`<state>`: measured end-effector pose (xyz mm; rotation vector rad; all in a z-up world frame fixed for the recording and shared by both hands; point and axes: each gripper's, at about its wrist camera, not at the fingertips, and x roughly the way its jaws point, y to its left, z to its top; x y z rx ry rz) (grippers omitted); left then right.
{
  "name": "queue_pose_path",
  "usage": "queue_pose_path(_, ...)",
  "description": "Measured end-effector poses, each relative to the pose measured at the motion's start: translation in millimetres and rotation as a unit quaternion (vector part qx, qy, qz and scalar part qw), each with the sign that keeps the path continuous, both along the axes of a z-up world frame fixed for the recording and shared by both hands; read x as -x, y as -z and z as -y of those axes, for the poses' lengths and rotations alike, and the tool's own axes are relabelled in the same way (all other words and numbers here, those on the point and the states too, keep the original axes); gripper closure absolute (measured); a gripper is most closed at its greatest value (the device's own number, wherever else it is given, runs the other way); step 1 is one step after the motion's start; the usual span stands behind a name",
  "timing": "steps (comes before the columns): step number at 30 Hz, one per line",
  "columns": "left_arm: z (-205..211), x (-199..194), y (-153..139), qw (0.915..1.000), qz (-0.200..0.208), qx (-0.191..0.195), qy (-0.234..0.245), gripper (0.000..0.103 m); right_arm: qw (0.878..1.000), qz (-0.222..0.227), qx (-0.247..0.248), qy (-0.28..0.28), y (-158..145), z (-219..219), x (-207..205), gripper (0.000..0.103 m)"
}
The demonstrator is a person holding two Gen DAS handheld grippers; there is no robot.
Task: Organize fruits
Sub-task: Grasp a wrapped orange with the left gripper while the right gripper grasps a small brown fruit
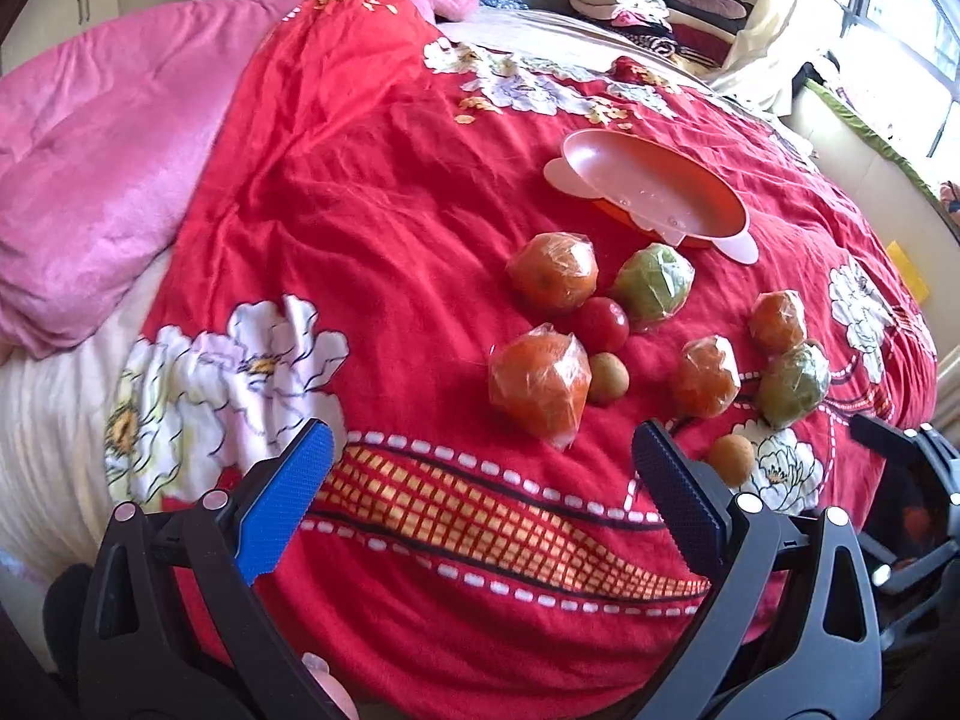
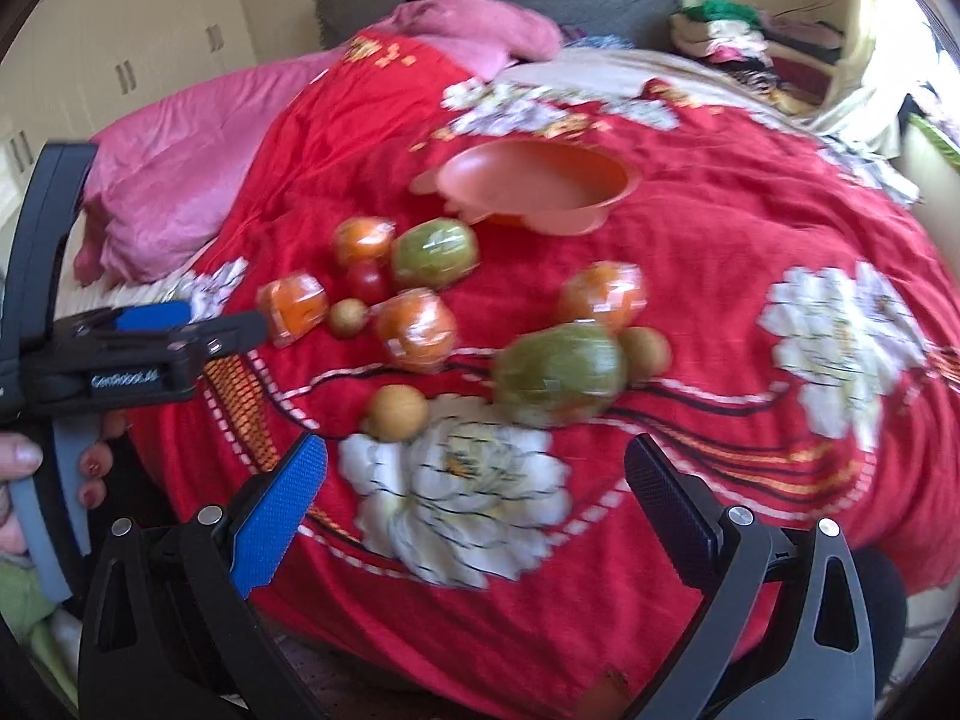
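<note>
Lying loose on the red quilt, the fruits form two small groups just near of the empty orange bowl, which sits tilted on the fabric. In the left-wrist view the left group holds two plastic-wrapped oranges, one far and one near, with a wrapped green fruit to the right of the far one, a red tomato touching both far fruits, and a small brown fruit against the near orange. The right group, apart from it, has two more wrapped oranges, a second wrapped green fruit and another small brown fruit nearest the camera. The left gripper hovers over the quilt's near edge with its jaws spread wide and nothing between them. The right gripper likewise hangs above the white flower print, jaws wide apart and empty; its view is blurred. A pink blanket is bunched at the far left, and folded clothes are stacked at the far right by the window.
</note>
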<state>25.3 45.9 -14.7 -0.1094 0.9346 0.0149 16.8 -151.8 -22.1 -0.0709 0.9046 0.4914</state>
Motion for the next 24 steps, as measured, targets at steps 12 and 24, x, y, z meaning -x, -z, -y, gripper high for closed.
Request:
queue_pose_path(12,5,-22,6,0.9982,-0.004,0.016,0.057,0.039,0.999,-0.034,-0.004,-0.035,17,-23,-17,0.039)
queue_pose_path(24,9,-33,16,0.9959,-0.018,0.031,0.084,0.055,0.996,-0.043,-0.010,-0.076,24,-35,-29,0.077)
